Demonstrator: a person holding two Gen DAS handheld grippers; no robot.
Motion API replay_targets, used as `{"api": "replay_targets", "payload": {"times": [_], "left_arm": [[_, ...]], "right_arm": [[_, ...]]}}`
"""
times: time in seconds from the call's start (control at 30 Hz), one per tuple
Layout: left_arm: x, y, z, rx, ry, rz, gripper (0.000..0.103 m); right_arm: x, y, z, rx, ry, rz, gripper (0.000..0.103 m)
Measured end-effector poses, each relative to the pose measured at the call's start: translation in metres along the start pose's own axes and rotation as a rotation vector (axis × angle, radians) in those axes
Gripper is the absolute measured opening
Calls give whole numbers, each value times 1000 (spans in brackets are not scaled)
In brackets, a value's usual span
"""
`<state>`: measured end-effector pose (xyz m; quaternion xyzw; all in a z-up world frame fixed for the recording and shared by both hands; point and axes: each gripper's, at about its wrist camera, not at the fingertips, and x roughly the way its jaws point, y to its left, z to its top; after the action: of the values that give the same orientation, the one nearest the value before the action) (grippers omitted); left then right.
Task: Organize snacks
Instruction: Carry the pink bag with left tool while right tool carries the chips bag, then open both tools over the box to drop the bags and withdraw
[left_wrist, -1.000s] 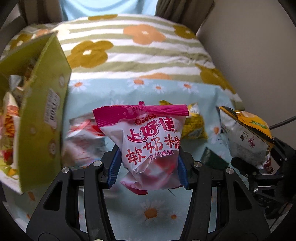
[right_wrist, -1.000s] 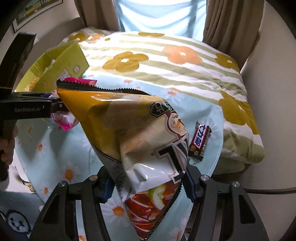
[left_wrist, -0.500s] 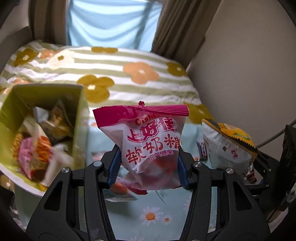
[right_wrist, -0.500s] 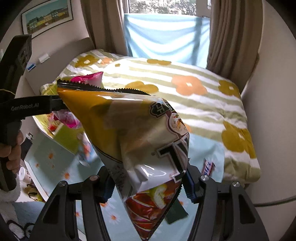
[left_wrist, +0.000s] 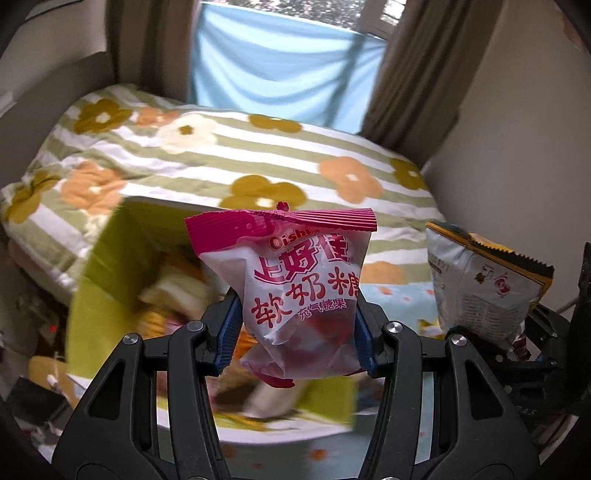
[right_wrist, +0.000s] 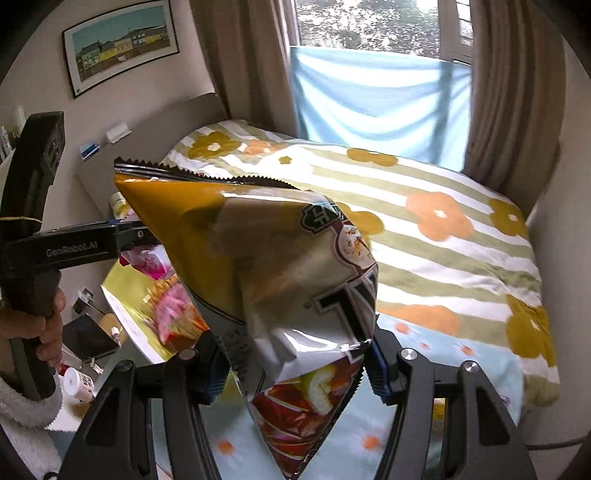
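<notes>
The bed (right_wrist: 424, 236), under its striped floral cover, fills the background; on a light-blue daisy-print cloth (left_wrist: 391, 295) at its near end stands an open yellow-green cardboard box (left_wrist: 110, 266) already holding several snack packets, blurred in both views.

Both snacks are held in the air. The right gripper (right_wrist: 295, 365) pinches the lower half of a large yellow-and-silver chip bag (right_wrist: 266, 266), pads pressing into its creased sides. The left gripper (left_wrist: 295, 339) pinches a pink-and-white Oishi soft candy bag (left_wrist: 299, 288) low on its body, jaws pressed close on the packet. From the left wrist view, the candy bag hangs above the box opening; from the right wrist view, the chip bag sits to the right of the box, not yet over it.

Step in hand, as judged: deposit each packet in the box.

1. Deposit one packet at a time. The two grippers are close together, and the chip bag's serrated top edge reaches toward the left gripper.
2. Lower the candy bag until its base is inside the box walls before spreading the jaws. A release from height may bounce it off the contents.
3. Bring the chip bag over a less crowded part of the box. It is bulky and air-filled; avoid squeezing harder.
4. Keep clear of the box walls; the cardboard looks light and could shift on the soft cloth.
</notes>
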<state>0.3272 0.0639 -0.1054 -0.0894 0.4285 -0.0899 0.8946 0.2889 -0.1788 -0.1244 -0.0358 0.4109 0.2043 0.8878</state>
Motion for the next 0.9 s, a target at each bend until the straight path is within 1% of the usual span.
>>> {"api": "replay_targets", "payload": {"times": [0.07,0.17,0.27,0.37,0.5,0.53,0.57,0.6,0.63,0.67,0.73,0.9], "left_arm": [[5,28,9,-5,7,22,48],[15,59,15,-3,27,39,48],[34,91,23,8,65,44,48],[55,113,30,31,111,34,48],[77,124,31,73,168,30,49],[82,127,31,78,183,26,51],[84,129,30,75,191,20,60],[87,132,29,68,201,18,82],[88,134,28,64,204,19,94],[87,135,26,61,200,26,102],[84,136,21,71,192,44,103],[76,131,3,145,192,91,103]], "right_arm": [[13,14,8,-1,5,11,57],[34,35,19,4,20,19,57],[54,49,27,28,40,12,57],[71,58,30,61,61,-7,57],[90,63,30,110,95,-33,57],[94,65,30,120,107,-38,57],[98,67,31,126,117,-39,57],[101,68,30,130,130,-43,57],[103,67,33,131,136,-46,57],[105,66,33,131,143,-51,57],[108,66,33,130,148,-63,57],[111,68,29,136,153,-77,57]]}}
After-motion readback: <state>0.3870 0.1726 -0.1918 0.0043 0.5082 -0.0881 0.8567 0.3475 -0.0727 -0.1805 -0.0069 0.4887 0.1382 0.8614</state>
